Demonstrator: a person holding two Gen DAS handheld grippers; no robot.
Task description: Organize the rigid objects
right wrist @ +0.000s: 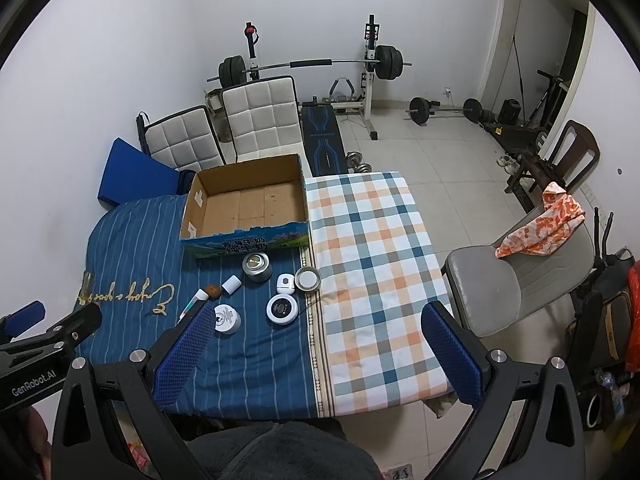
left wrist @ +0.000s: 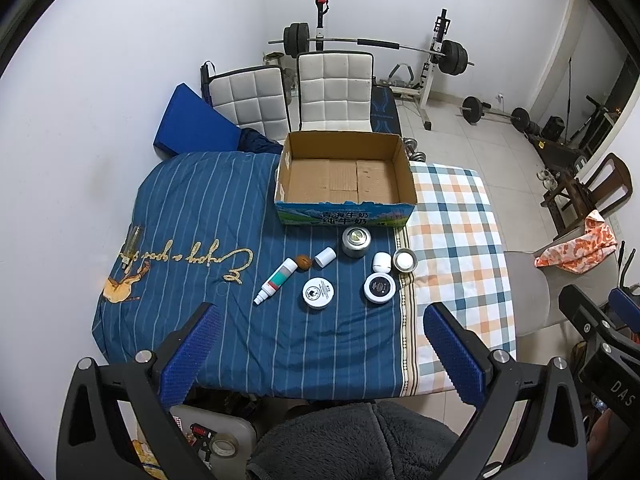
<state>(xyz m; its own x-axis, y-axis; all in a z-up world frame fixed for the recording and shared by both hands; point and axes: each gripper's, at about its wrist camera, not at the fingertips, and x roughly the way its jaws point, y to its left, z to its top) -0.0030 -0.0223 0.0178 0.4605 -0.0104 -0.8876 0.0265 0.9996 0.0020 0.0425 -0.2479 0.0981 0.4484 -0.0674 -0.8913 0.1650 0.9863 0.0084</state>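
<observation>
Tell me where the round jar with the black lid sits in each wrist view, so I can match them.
Left wrist: the black-lidded jar lies right of centre on the blue striped cloth, near the seam with the checked cloth.
Right wrist: the same jar lies left of centre, beside that seam.
Shared landmark: the cardboard box, open, behind the jar in both views.

Both grippers — left gripper (left wrist: 320, 354), right gripper (right wrist: 316, 354) — wide apart

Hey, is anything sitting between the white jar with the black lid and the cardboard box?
Partly. The small white jar and small metal dish sit just beyond the black-lidded jar, and the metal tin stands left of that line. The cardboard box is open-topped.
</observation>
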